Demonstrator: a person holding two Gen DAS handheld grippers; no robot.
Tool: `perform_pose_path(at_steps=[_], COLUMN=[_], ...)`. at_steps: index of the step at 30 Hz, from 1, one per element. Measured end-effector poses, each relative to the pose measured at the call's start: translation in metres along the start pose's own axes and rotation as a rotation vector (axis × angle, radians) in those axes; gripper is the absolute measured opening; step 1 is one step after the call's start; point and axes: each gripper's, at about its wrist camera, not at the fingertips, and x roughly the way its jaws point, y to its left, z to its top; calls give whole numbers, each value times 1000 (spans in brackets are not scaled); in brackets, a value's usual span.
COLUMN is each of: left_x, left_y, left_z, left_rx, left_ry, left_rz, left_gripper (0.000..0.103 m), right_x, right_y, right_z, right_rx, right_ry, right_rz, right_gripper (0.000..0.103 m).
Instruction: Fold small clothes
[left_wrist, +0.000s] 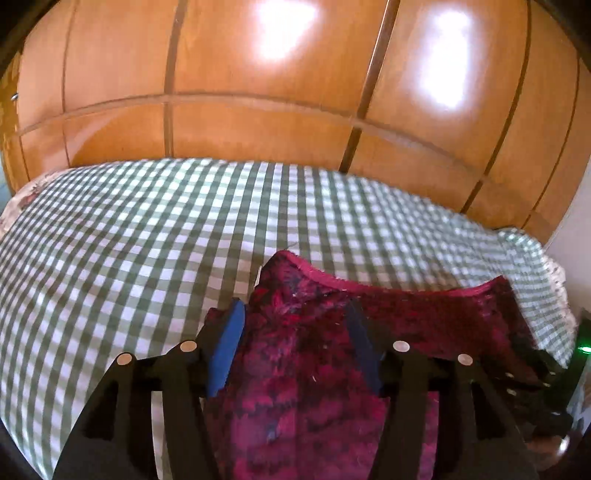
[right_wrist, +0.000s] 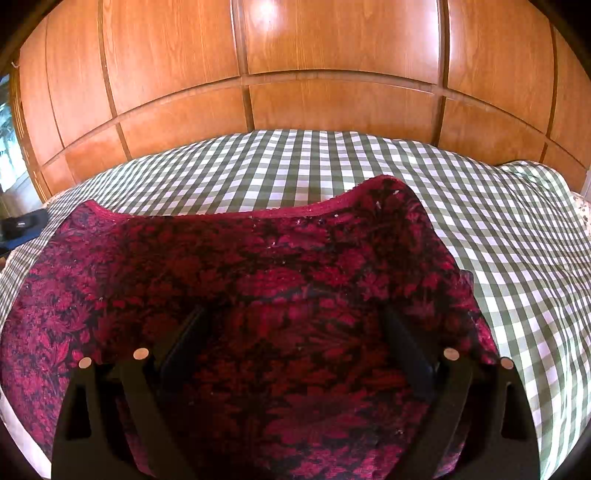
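A small dark-red garment (left_wrist: 424, 317) with a black leaf pattern lies on the green-and-white checked bed cover (left_wrist: 129, 240). In the left wrist view one corner of it rises between the fingers of my left gripper (left_wrist: 295, 306). The blue pads (left_wrist: 225, 347) stand apart and do not press on the cloth. In the right wrist view the garment (right_wrist: 258, 251) spreads wide and drapes over the fingertips of my right gripper (right_wrist: 293, 312). Its jaws stand wide open, with the cloth lying loose across them. The tips of both grippers are partly hidden by fabric.
The checked cover (right_wrist: 517, 258) stretches ahead to a wooden wardrobe wall (right_wrist: 332, 55). A dark object (right_wrist: 22, 223) sits at the bed's left edge. A black device with a green light (left_wrist: 583, 349) shows at the far right of the left wrist view.
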Motion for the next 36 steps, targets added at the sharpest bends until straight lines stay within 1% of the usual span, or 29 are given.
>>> perform_pose_path(at_steps=[2,3,4,5,6,10,12,14,16,17,20,26,33,36], left_x=[25,40,56,61,60,45,28,10,-11,-19,-40,-65,-80,-82], left_y=[8,15,27,37,42,31,27,21,13,10,2,-10,-20,-24], left_z=[-3,-8,-14,-18,-18,-16,-16,-17,-21,-22,-30,-46,-58,-63], left_rx=[-11,-33,-86,-134,-164,-115,-108,-88,-48,-38,-27,-20,5,18], left_ry=[53,99,142,142,129,102,75,32,-19,-34,-69,-90,-105,-97], left_rz=[43,69,56,25,9,76,109,120,146,152,143,127,116,106], left_gripper=[56,56,56,56,56,56,66,67,69,74,75,75,75,75], right_x=[0,0,0,1,1,2,1,1,1,1,1,0,-5,-10], right_y=[0,0,0,0,1,0,0,0,0,-1,0,0,2,2], right_z=[0,0,0,0,0,-1,-1,-1,-1,-1,-1,-2,-2,-1], right_rx=[0,1,3,1,-2,0,2,3,3,3,2,-1,2,8], right_ry=[-2,-5,-7,-8,-9,-13,-16,-15,-16,-17,-18,-17,-4,9], right_rz=[1,6,9,8,4,12,15,16,16,17,15,9,-8,-7], right_gripper=[93,93,93,94,94,94,94,94,95,95,95,95,95,96])
